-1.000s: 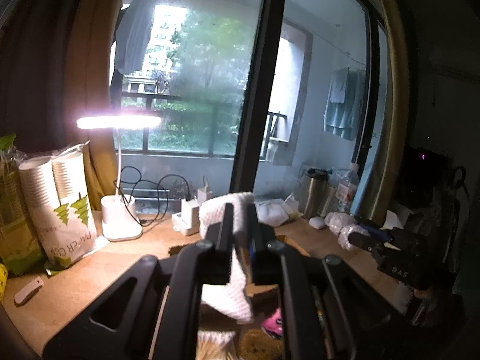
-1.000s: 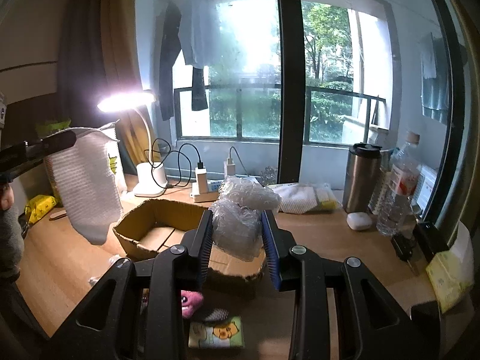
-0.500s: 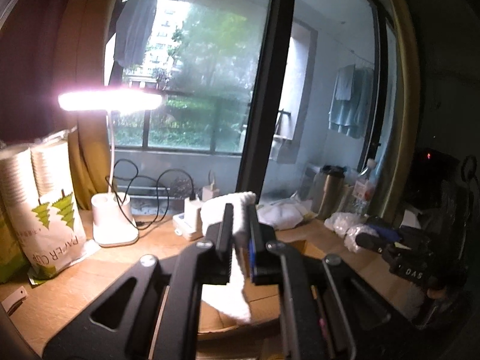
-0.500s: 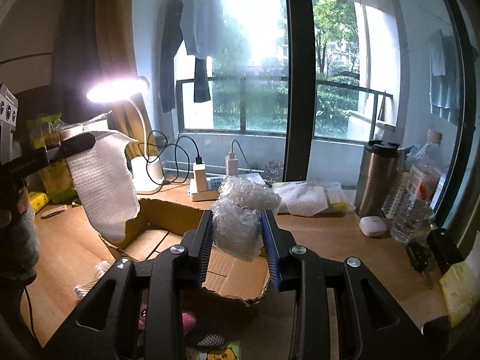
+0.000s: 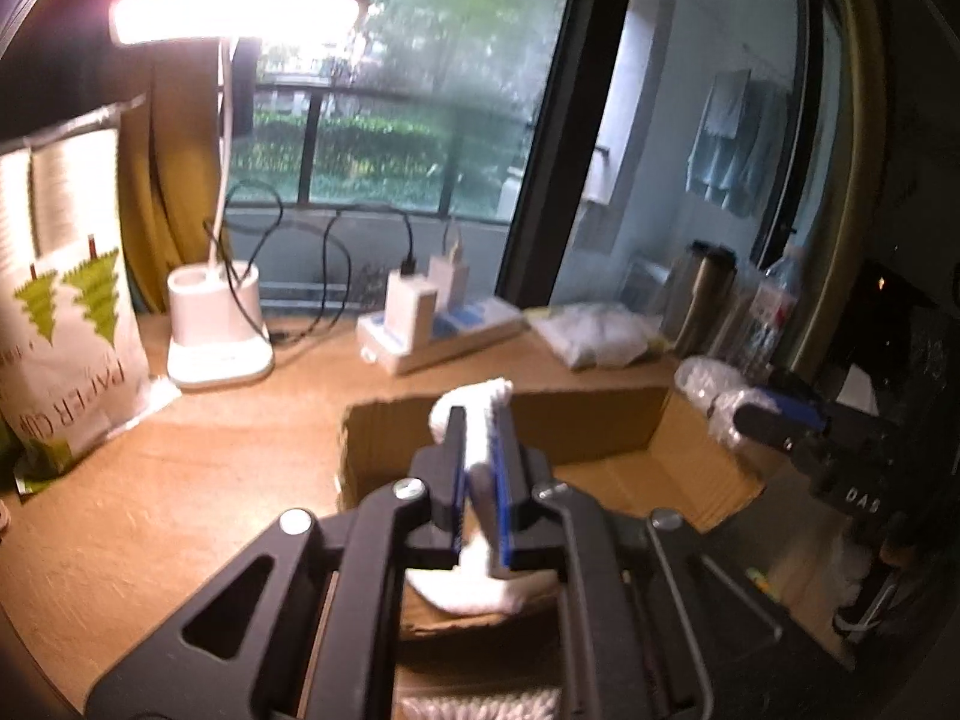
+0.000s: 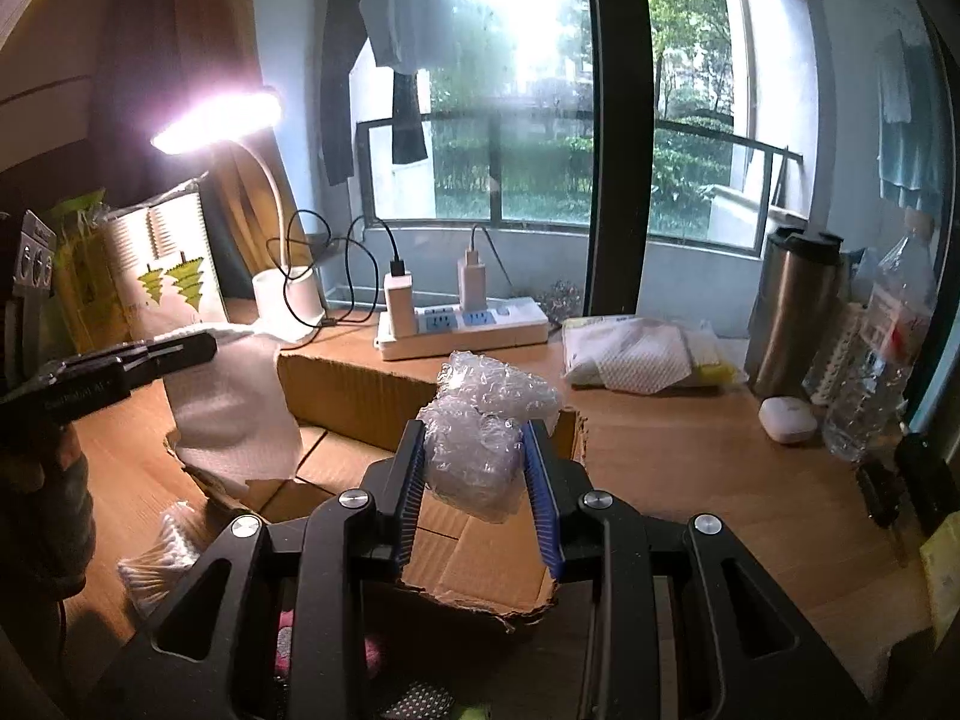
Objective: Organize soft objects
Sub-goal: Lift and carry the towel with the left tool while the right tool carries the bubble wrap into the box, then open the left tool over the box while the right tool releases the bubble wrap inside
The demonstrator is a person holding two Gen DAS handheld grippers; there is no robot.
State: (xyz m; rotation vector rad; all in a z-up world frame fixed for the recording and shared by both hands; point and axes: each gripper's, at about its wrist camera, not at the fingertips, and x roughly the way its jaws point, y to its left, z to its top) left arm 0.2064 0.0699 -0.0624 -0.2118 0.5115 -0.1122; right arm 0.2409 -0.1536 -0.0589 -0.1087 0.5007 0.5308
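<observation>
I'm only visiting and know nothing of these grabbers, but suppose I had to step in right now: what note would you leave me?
Left gripper: shut on the white cloth, which hangs down into the open cardboard box, not let go.
Right gripper: shut on the bubble wrap wad, held above the box's near right part.
Done: both soft things picked up and brought to the box.
Left: lower and release each into the box. A pink item and a white fluffy piece lie outside the box, near its front; they probably go in too.
</observation>
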